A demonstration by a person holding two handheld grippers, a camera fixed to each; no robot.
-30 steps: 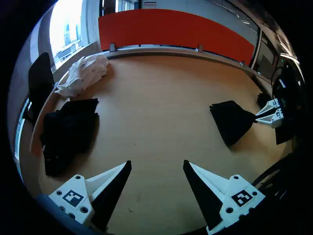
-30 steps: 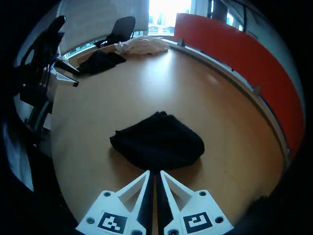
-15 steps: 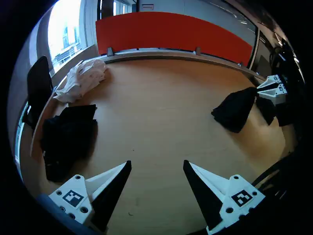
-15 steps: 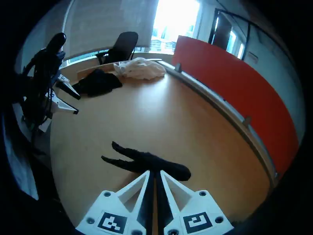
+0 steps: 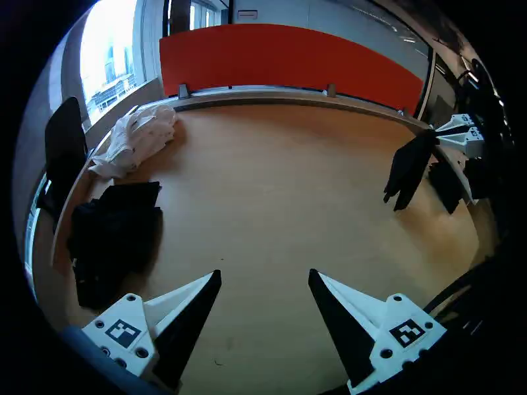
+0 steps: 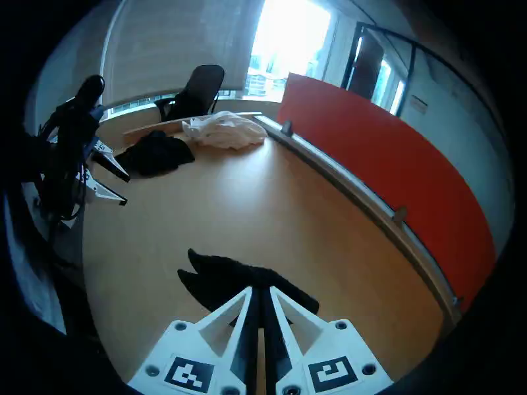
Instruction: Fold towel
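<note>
My right gripper (image 6: 262,291) pinches the black towel (image 6: 214,275) between its fingers, and it hangs bunched above the desk (image 5: 277,184), far right. My left gripper (image 5: 264,273) has its fingers wide, holding nothing. I judge this the pick-up step; next I must spread it flat.

A white cloth heap (image 5: 137,135) lies on the table (image 5: 277,184) near a red partition (image 5: 290,59).
</note>
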